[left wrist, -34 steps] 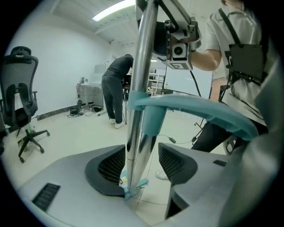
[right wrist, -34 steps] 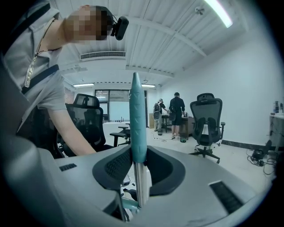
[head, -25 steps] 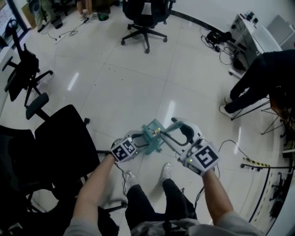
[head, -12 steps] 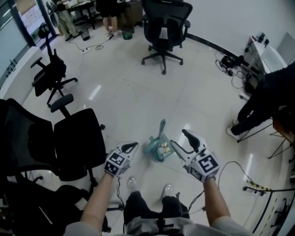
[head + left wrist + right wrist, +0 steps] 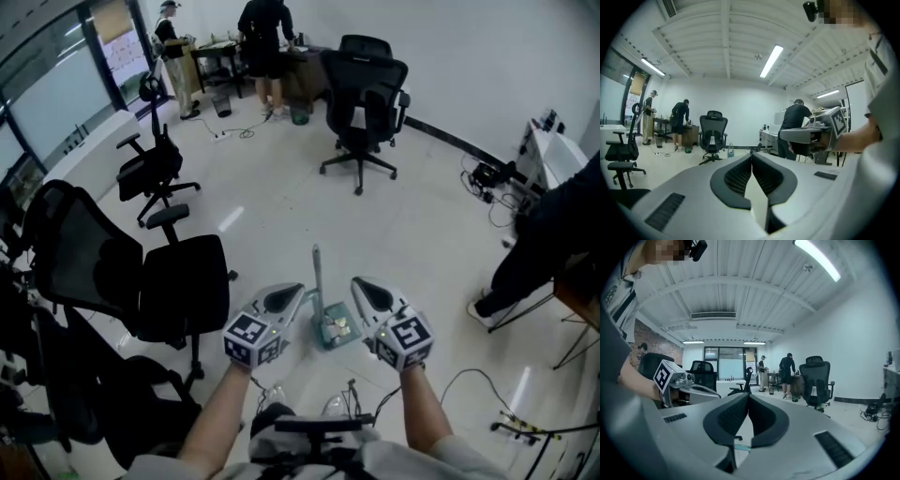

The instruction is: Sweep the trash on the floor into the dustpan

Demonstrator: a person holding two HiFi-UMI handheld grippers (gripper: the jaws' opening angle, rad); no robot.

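Left claw (image 5: 291, 295) and right claw (image 5: 364, 289) just snapped shut on nothing, dustpan (image 5: 336, 330) sits on the floor (image 5: 281, 206) between them with trash inside; looks done, so I'd stay clear of its upright handle (image 5: 317, 272).

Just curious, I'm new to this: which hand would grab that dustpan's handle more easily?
Probably left: the left gripper tip sits nearer the upright dustpan handle than the right gripper. Both are shut and empty.

A teal dustpan (image 5: 325, 339) stands on the floor (image 5: 281, 206), handle upright, pale trash (image 5: 340, 326) lying inside.
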